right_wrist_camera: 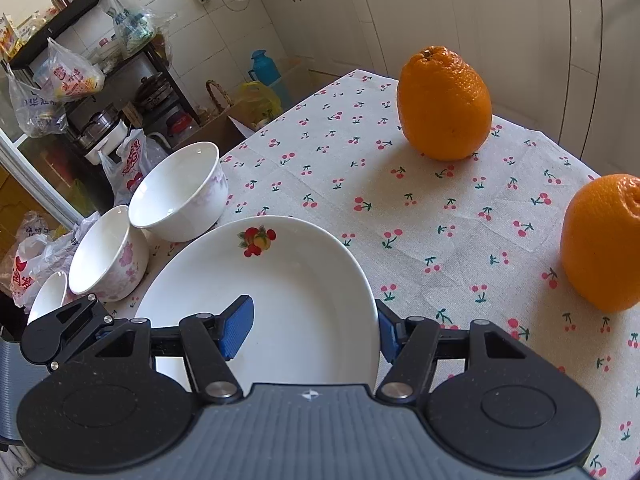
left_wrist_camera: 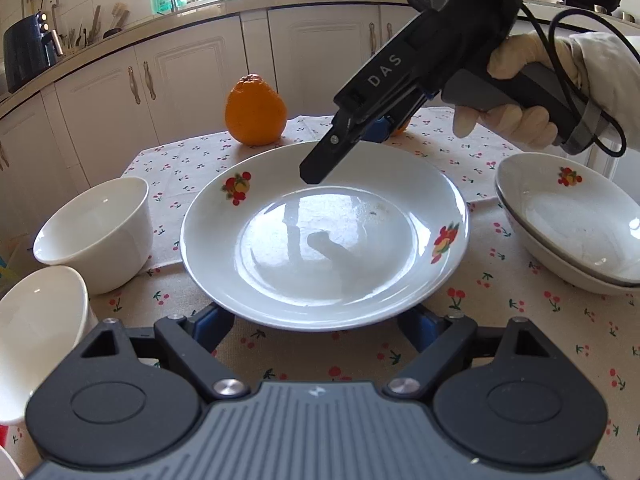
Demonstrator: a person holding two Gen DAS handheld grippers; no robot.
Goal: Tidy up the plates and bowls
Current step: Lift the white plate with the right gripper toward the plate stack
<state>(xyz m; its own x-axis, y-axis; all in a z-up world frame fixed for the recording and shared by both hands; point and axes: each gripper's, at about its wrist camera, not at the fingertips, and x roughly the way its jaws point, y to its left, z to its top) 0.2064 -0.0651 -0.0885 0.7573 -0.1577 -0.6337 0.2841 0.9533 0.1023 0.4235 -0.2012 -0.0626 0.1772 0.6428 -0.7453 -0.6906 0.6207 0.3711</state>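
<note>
The left gripper [left_wrist_camera: 316, 326] is spread wide, its blue pads under the near rim of the glossy round white ceramic plate with fruit decals [left_wrist_camera: 324, 236], gripping nothing. The right gripper [right_wrist_camera: 316, 328] is likewise wide open, straddling the plate's far rim, one ribbed pad over the basin, the other outside. Left of the left gripper stand smooth white bowls [left_wrist_camera: 96, 232]; to its right, stacked shallow dishes [left_wrist_camera: 568, 220]. Beyond lie dimpled oranges [right_wrist_camera: 444, 104] on the cherry-print cloth [right_wrist_camera: 360, 184], before cream cabinets [left_wrist_camera: 180, 76].
</note>
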